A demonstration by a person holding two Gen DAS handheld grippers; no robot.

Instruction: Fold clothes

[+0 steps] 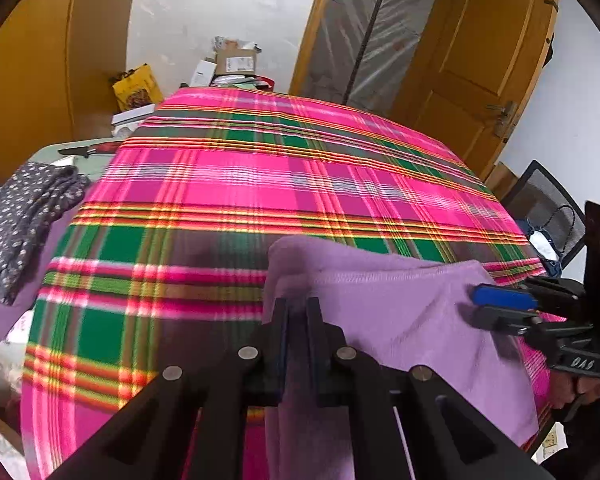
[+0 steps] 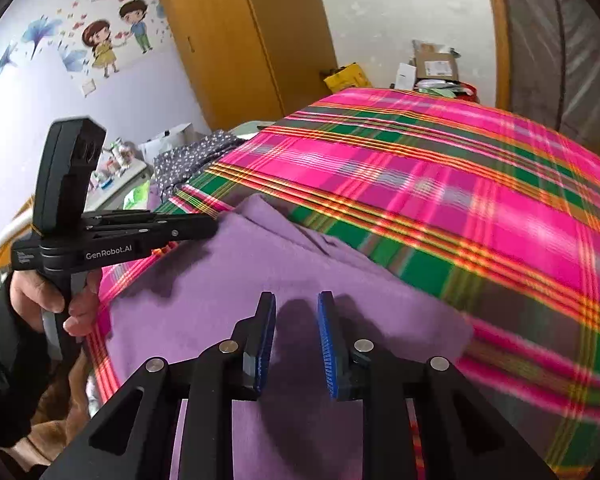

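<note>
The purple garment (image 2: 268, 280) lies on the plaid-covered bed (image 2: 440, 208), bunched at its near edge, spreading along that edge from one gripper to the other. Its long axis looks to run side to side along the edge, though the folds hide its true outline.

The right gripper (image 2: 296, 336) hangs just over the middle of the cloth, jaws parted, nothing pinched between the blue pads (image 2: 327, 344): released. The left gripper (image 1: 298, 320) sits at the garment's left border with its jaws nearly together; whether a fold is caught in there, I cannot tell. That border is right under the left jaws, so the left hand (image 2: 48, 300) looks nearer for the next pinch.

Out at the bed's far-left corner, a grey dotted garment (image 1: 16, 216) waits. Beyond the far edge sit cardboard boxes (image 1: 236, 60), contents unclear.
</note>
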